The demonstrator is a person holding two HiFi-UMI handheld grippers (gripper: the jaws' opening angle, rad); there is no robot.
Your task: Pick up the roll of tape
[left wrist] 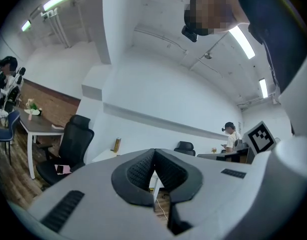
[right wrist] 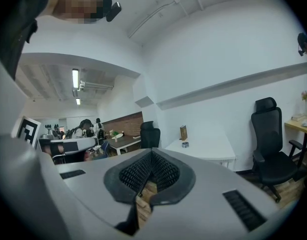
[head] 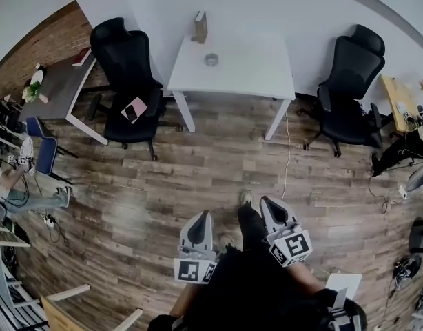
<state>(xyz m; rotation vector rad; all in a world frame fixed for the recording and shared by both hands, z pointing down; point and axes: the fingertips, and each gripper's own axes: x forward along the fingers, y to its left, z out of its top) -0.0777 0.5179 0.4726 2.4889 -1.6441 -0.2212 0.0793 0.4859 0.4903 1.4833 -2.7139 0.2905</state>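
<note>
Wooden floor (head: 163, 178) fills most of the head view. The white counter (head: 260, 74) stands against the far wall, with a black chair (head: 129, 81) at its left and a second black chair (head: 349, 88) at its right. Your left hand-held gripper (head: 200, 219) and right hand-held gripper (head: 272, 209) sit low in the frame, well apart from the counter. Each is clenched, pads pressed together with nothing between them. A brown box (head: 200, 26) stands upright at the counter's back edge. The roll of tape (head: 211, 59) lies on the counter just in front of the box, untouched.
</note>
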